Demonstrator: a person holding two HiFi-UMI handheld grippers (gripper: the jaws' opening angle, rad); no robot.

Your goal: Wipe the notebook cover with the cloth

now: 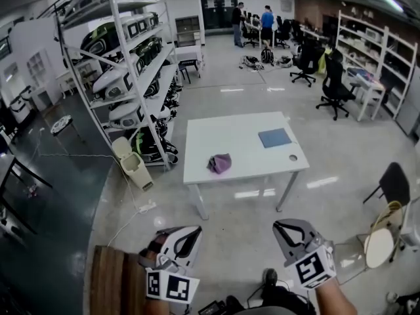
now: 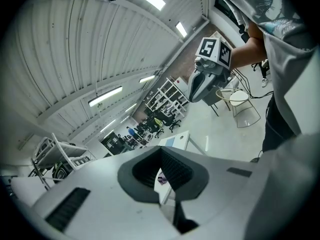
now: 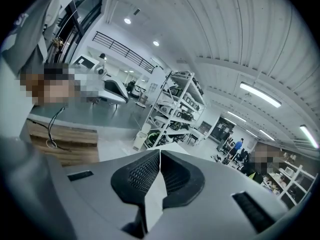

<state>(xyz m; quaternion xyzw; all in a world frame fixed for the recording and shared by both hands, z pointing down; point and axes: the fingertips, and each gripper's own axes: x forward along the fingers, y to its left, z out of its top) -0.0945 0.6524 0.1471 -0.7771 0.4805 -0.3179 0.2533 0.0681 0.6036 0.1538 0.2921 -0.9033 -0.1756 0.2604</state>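
Notebook (image 1: 274, 137) at table's (image 1: 216, 133) right edge; cloth (image 1: 220, 163) near front edge

Glossy floor (image 1: 236, 235), smooth white table (image 1: 230, 136), soft crumpled cloth (image 1: 220, 163).

Head view: high, steeply down, well back from white table (image 1: 243, 149). Both gripper views: low, near level, facing same table and shelving rack (image 1: 131, 64); left gripper view also catches right gripper (image 2: 196, 95)
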